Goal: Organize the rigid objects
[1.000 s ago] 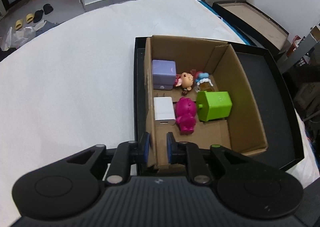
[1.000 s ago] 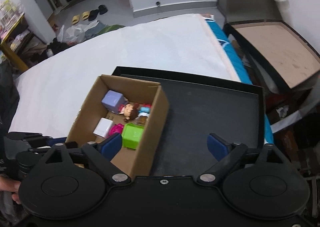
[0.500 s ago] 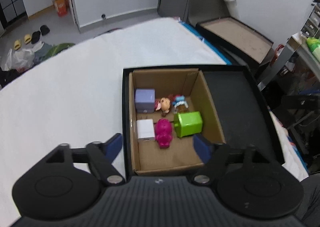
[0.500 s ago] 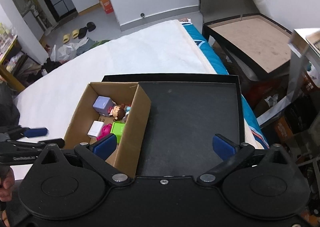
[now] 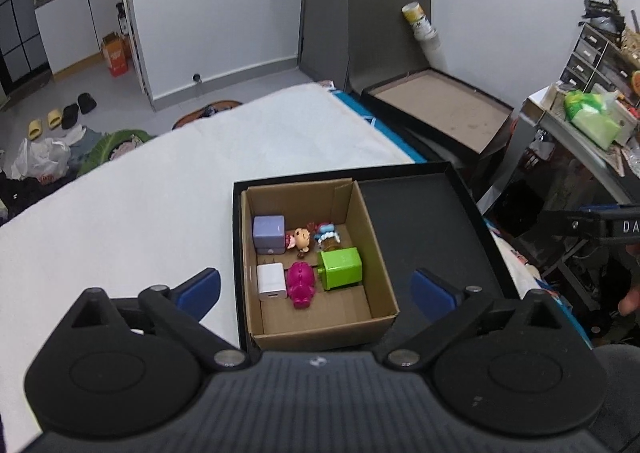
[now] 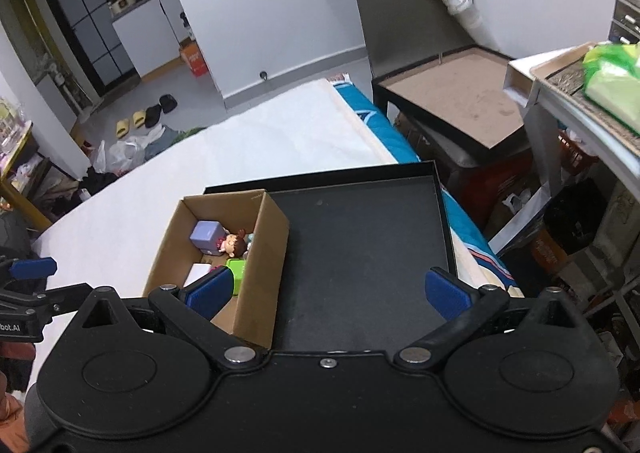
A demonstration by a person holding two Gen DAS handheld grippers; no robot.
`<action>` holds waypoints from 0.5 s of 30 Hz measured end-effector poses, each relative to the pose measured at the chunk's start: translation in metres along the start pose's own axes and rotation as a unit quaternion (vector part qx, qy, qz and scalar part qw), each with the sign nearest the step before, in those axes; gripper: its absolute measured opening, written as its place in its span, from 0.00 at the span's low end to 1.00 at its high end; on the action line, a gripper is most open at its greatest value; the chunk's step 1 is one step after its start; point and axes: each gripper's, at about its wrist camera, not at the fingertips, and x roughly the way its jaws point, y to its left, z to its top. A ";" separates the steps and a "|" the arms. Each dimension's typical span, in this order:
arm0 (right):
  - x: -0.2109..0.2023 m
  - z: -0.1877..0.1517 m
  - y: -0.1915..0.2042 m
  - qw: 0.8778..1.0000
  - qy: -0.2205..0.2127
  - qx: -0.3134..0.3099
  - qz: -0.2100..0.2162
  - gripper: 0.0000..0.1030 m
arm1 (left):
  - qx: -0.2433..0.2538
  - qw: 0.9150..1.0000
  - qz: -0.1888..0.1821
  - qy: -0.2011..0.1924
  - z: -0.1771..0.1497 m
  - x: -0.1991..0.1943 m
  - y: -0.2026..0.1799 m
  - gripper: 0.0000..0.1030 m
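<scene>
Though below left claw [image 5: 316,289], box [image 5: 376,273] untouched

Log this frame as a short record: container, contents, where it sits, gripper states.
container: cardboard box, open top
sits in: left part of black tray; the rest is bare
contents: purple cube, white charger, magenta figure, green block, two small dolls
left gripper: opening, nothing between the pads
right gripper: open, holding nothing

right claw [image 6: 326,291]: wide, empty | cardboard box [image 6: 264,253]: in black tray [image 6: 438,221], left side
</scene>
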 end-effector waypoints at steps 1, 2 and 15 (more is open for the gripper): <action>-0.005 -0.001 0.001 1.000 -0.005 -0.001 0.000 1.00 | -0.001 1.000 -0.001 -0.004 -0.001 -0.005 -0.001 0.99; -0.010 -0.003 0.003 1.000 -0.007 -0.002 -0.002 1.00 | -0.002 1.000 -0.005 -0.007 -0.002 -0.010 -0.001 0.99; -0.064 -0.025 0.029 0.998 -0.061 -0.003 -0.026 1.00 | 0.001 0.999 -0.010 -0.052 -0.020 -0.074 -0.008 0.99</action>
